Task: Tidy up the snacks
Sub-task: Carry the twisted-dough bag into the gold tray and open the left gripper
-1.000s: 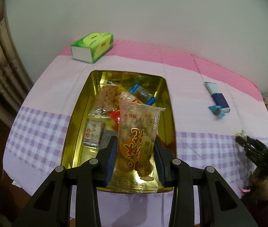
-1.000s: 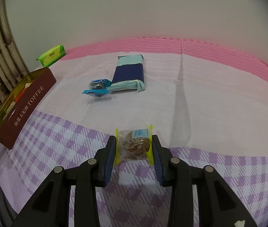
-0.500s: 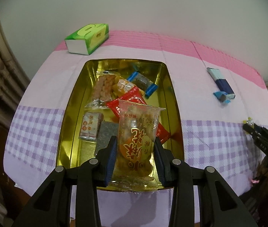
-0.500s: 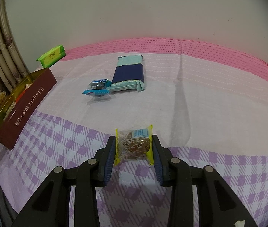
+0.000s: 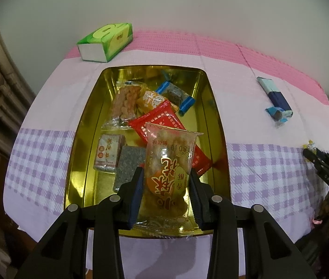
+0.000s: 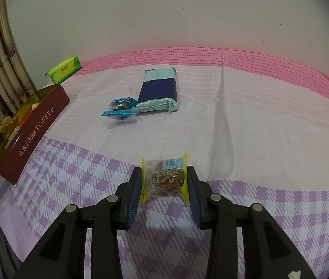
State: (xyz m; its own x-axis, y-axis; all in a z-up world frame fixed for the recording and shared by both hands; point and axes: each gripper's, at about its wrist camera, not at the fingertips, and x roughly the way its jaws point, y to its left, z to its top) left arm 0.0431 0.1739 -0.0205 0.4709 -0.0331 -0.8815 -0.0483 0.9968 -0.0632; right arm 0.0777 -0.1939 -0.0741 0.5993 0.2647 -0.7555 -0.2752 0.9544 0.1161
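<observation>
Several snacks already lie in the gold tin [image 5: 84,125]. The left claw [image 5: 166,186] grips a clear snack packet [image 5: 169,176] above it; the right claw [image 6: 164,182] pinches a yellow-edged cake [image 6: 164,177]. Two blue packs [image 6: 159,93] wait on the table [image 6: 257,116] (probably last).

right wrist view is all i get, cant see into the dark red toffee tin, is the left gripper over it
Observer: Yes, the left gripper hangs over the gold-lined toffee tin, near end.
Operator: holding anything
Observer: Shut on a clear snack packet with orange lettering.
Operator: whats in the tin
Observer: Several wrapped snacks, including a red foil packet and a blue-ended candy.
Operator: room left
Observer: The tin's bare gold floor shows at the near left corner.
</observation>
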